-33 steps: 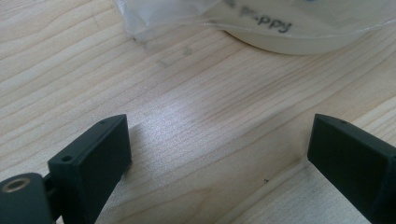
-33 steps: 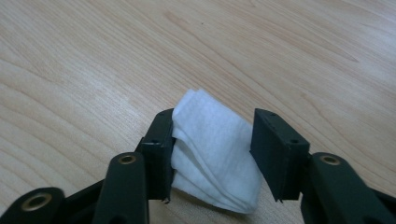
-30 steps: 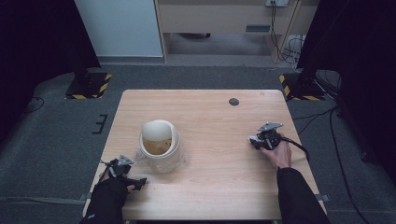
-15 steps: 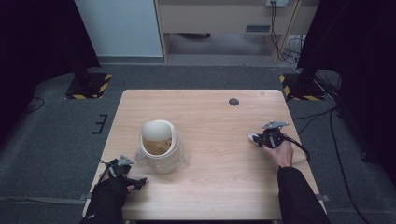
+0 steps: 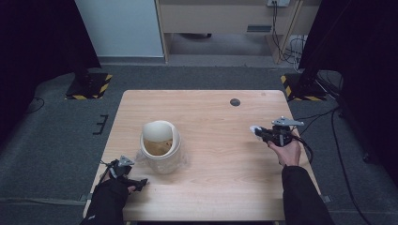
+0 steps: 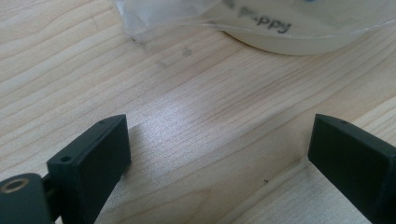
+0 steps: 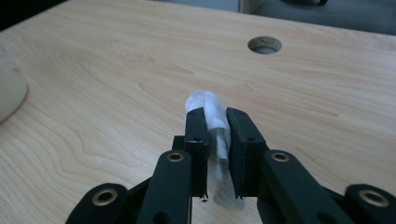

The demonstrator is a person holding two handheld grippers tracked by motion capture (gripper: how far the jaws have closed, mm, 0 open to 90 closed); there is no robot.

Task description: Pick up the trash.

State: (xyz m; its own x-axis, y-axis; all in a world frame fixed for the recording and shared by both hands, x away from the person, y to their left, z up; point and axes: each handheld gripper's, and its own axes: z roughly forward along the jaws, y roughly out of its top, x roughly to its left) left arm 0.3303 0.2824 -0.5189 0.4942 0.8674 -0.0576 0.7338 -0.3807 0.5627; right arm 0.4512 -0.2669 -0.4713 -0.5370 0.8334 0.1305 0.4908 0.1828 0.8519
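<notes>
The right gripper (image 7: 215, 128) pinches a white wad (image 7: 211, 112) (crumpled); the left gripper (image 6: 219, 154) gapes by the bowl (image 5: 161, 146).

Even, soft light falls on the pale wooden surface (image 5: 211, 122), while the room's sides sink into near black. A sheen glares between the blurred near fingers (image 6: 91, 163) in the left gripper view.

Beyond the jaws in the left gripper view, the cream bowl (image 6: 299, 39) is cut off by the top edge, and the clear film (image 6: 187, 14) over it bears blurred print — only part is legible. Between the right gripper's (image 7: 215, 122) jaws, the white wad (image 7: 212, 112) is half hidden — its material cannot be told.
</notes>
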